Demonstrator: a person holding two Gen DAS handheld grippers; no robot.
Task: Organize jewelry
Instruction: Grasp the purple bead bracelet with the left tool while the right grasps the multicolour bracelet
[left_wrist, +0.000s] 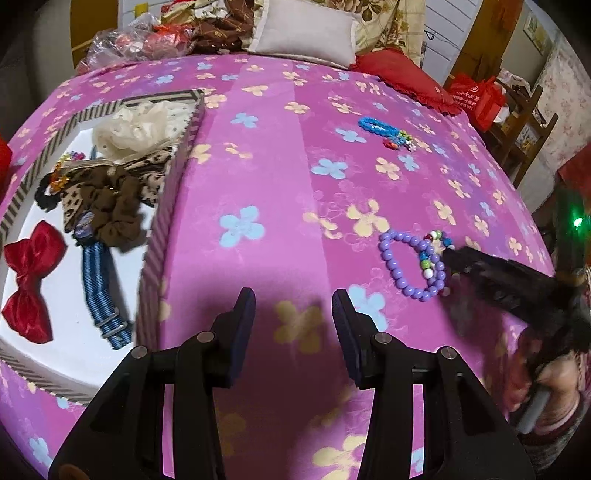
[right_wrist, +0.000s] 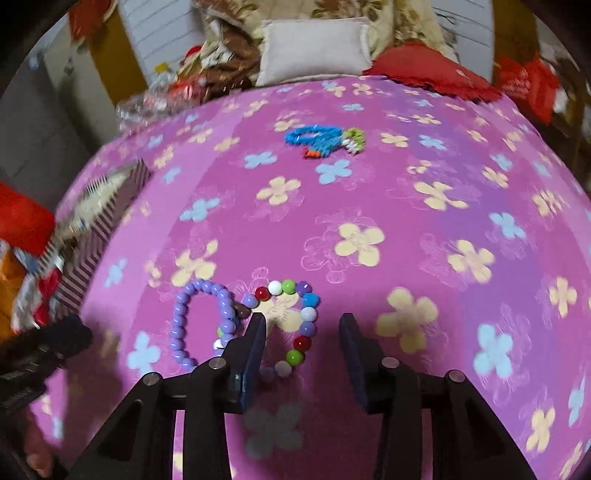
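Observation:
On the pink flowered bedspread (left_wrist: 280, 192) lie a purple bead bracelet (right_wrist: 184, 325) and a multicoloured bead bracelet (right_wrist: 306, 314), overlapping. My right gripper (right_wrist: 301, 328) hovers over them, open, with the multicoloured bracelet's right arc between its fingers and unpressed. Its left finger (right_wrist: 255, 343) covers the overlap. From the left wrist, the right gripper (left_wrist: 452, 258) touches the purple bracelet (left_wrist: 395, 266). My left gripper (left_wrist: 293, 314) is open and empty beside the striped box (left_wrist: 162, 229). A blue woven bracelet (right_wrist: 317, 138) lies farther back.
The box holds a red bow (left_wrist: 29, 280), a blue striped strap (left_wrist: 99, 295), a brown scrunchie (left_wrist: 114, 210) and a cream scrunchie (left_wrist: 136, 129). Pillows (left_wrist: 306, 33), a red cushion (left_wrist: 402, 77) and plastic bags (left_wrist: 125, 40) line the far edge. A wooden chair (left_wrist: 524, 122) stands at right.

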